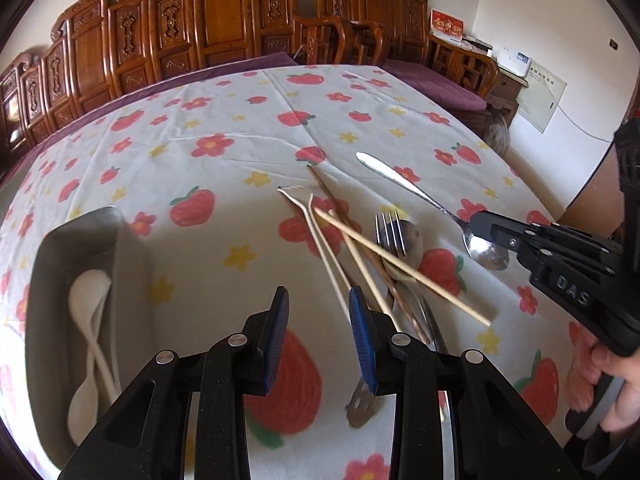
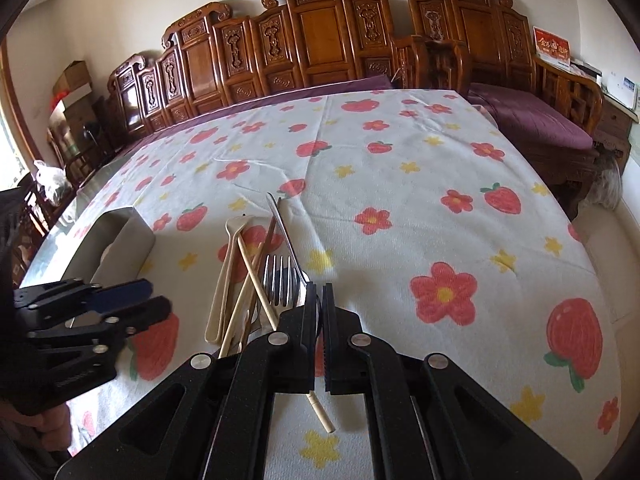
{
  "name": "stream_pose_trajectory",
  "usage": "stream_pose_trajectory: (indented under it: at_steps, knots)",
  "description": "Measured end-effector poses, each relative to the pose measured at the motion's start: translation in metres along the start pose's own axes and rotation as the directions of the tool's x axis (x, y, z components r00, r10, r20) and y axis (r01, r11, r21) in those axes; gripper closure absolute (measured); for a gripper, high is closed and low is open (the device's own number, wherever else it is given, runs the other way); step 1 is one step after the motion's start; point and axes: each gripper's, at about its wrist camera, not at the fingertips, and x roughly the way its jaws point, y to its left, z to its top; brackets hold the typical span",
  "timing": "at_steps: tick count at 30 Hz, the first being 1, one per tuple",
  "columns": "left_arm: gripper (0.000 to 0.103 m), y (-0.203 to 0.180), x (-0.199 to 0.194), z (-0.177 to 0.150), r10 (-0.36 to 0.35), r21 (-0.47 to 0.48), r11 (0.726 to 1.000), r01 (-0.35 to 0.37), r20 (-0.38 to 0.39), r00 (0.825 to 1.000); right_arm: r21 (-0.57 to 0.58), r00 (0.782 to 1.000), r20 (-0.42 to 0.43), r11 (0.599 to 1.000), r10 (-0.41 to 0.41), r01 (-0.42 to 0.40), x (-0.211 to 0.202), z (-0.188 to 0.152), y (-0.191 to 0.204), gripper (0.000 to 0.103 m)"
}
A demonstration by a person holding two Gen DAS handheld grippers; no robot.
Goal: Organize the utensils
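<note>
A pile of utensils lies on the flowered tablecloth: a metal fork (image 1: pixel 390 228), wooden chopsticks (image 1: pixel 400 266), pale forks (image 1: pixel 316 224) and dark sticks. My right gripper (image 1: pixel 486 236) is shut on the bowl of a metal spoon (image 1: pixel 404 180) and holds it over the cloth; in the right wrist view the gripper (image 2: pixel 319 292) shows the spoon's handle (image 2: pixel 286 236) running forward. My left gripper (image 1: pixel 318 300) is open and empty, above the cloth left of the pile. A metal tray (image 1: pixel 60 248) at the left holds two white spoons (image 1: pixel 90 296).
Carved wooden benches with purple cushions (image 2: pixel 532 124) stand behind the table. The table's right edge (image 1: pixel 532 184) is close to the right gripper. The tray also shows in the right wrist view (image 2: pixel 116 236). A metal utensil handle (image 1: pixel 360 404) pokes out under my left gripper.
</note>
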Motion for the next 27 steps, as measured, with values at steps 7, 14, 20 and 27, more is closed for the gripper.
stream_pose_trajectory:
  at_steps: [7, 14, 20, 27]
  knots:
    - [0.085, -0.002, 0.038, 0.010, -0.008, -0.043, 0.999, 0.005, -0.062, 0.998, 0.004, 1.000, -0.002, 1.000, 0.010, -0.010, 0.002, 0.001, 0.001, 0.099]
    - [0.088, 0.001, 0.046, 0.010, -0.011, -0.066, 0.998, 0.005, -0.080, 0.997, 0.004, 1.000, 0.000, 1.000, 0.020, -0.020, 0.002, 0.002, 0.004, 0.099]
    - [0.088, -0.001, 0.046, 0.013, -0.039, -0.085, 0.996, 0.033, -0.072, 0.997, 0.001, 1.000, -0.001, 1.000, 0.022, -0.022, 0.002, 0.002, 0.006, 0.099]
    - [0.087, -0.005, 0.051, 0.015, -0.033, -0.070, 0.997, 0.028, -0.081, 0.996, 0.003, 1.000, -0.002, 1.000, 0.023, -0.023, 0.002, 0.002, 0.006, 0.099]
